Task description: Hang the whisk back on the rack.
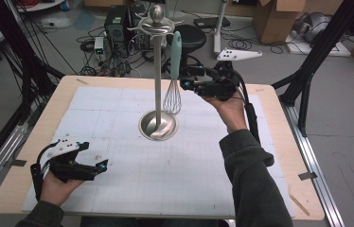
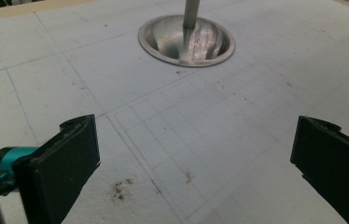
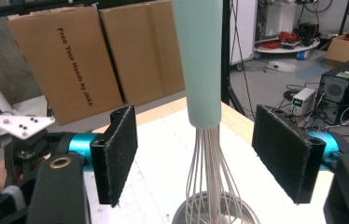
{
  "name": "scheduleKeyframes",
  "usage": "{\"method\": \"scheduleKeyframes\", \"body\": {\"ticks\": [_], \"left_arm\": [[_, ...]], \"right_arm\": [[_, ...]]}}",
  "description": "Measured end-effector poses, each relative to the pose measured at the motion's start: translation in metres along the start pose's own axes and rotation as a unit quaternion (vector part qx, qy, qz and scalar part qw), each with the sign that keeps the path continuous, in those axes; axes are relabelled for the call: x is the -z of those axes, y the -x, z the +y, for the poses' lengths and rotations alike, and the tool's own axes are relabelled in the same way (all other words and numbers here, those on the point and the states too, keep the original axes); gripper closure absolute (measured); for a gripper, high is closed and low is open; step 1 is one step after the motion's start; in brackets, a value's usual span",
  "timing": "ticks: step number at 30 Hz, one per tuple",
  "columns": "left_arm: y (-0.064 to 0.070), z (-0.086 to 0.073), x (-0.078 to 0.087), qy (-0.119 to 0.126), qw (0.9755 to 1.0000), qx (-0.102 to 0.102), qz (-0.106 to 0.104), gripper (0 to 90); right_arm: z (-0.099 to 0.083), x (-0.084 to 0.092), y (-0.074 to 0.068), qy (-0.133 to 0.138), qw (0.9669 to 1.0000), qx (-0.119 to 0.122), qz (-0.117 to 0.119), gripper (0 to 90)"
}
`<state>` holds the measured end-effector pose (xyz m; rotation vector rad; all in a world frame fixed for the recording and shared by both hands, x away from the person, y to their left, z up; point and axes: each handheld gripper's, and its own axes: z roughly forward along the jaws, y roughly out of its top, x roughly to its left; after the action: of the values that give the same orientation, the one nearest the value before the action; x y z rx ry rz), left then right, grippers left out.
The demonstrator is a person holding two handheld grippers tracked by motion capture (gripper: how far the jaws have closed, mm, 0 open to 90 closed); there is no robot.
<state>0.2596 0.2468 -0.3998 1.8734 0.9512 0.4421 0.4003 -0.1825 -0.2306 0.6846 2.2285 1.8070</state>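
A whisk (image 1: 175, 54) with a mint-green handle hangs from a hook at the top of a steel stand (image 1: 158, 71), its wires just above the stand's round base (image 1: 158, 126). My right gripper (image 1: 184, 78) is held up at the right of the whisk. In the right gripper view its black pads (image 3: 116, 154) stand wide apart on either side of the handle's lower end (image 3: 201, 70), touching nothing. My left gripper (image 1: 94, 156) rests low at the table's near left, open and empty (image 2: 196, 158), facing the base (image 2: 186, 39).
A white gridded mat (image 1: 118, 179) covers most of the wooden table (image 1: 279, 142). Cardboard boxes (image 3: 88, 60), a computer tower (image 3: 345, 88), a stool (image 1: 191, 38) and cables lie on the floor beyond the far edge. Black frame legs (image 1: 307, 71) flank the table.
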Motion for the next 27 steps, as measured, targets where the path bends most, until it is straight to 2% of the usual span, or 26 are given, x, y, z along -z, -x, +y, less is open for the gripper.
{"method": "scheduleKeyframes", "body": {"ticks": [16,20,27], "left_arm": [[0.000,0.000,-0.001,-0.002,1.0000,-0.001,0.000,1.7],[0.001,0.000,-0.001,-0.002,1.0000,-0.002,-0.001,1.7],[0.001,0.000,-0.001,-0.001,1.0000,-0.003,-0.002,1.7]], "right_arm": [[-0.039,0.015,0.005,-0.009,0.9996,-0.023,-0.017,16.0],[-0.046,0.017,0.004,-0.018,0.9989,-0.031,-0.030,15.8],[-0.061,0.023,0.004,-0.025,0.9986,-0.034,-0.032,14.7]]}}
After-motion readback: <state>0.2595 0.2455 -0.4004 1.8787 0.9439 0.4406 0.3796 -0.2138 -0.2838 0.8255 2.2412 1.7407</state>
